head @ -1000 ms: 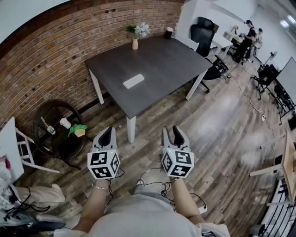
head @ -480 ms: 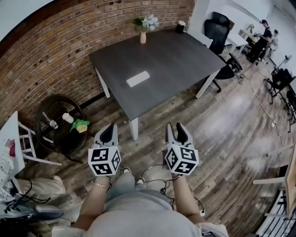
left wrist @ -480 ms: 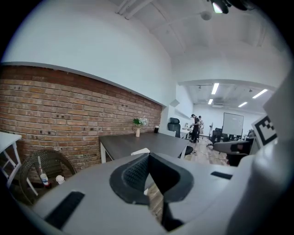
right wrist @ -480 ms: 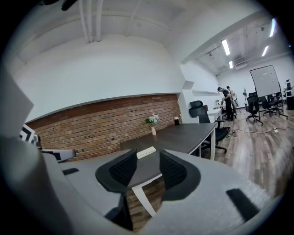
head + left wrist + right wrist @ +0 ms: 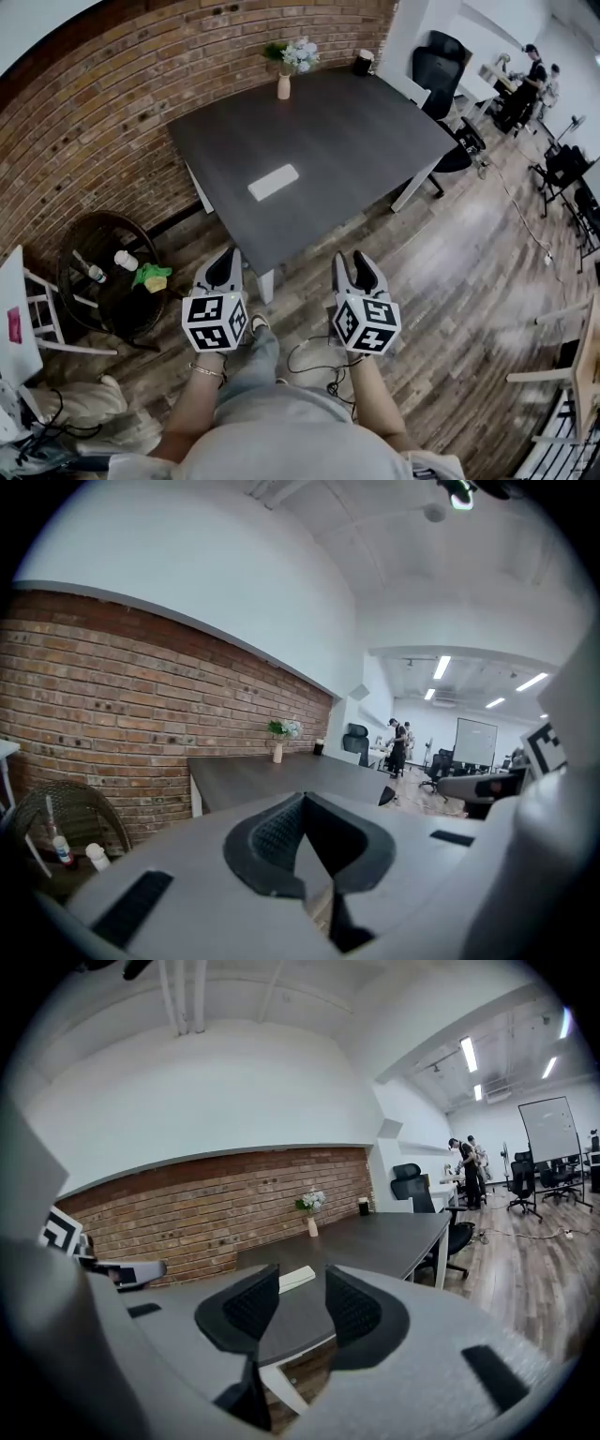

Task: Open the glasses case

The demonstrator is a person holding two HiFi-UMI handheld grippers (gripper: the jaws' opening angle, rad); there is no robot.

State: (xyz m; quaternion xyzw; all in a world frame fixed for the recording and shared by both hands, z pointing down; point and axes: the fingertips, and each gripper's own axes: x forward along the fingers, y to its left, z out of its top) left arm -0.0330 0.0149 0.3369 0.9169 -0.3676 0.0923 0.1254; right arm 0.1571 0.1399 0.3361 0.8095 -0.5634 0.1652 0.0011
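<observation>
You hold both grippers over wood floor point(image 5: 450, 253), short of dark table point(image 5: 375, 122). Left gripper point(image 5: 229, 260): jaws pressed together, empty. Right gripper point(image 5: 352, 262): jaws apart, nothing between. White glasses case point(image 5: 274, 182) lies closed mid-table, well apart from both. Flower vase point(image 5: 283, 87) at far edge.

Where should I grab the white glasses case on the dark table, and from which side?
Likely across its narrow width, coming from the near table edge: the glasses case lies flat and long on the table, nothing crowding it.
</observation>
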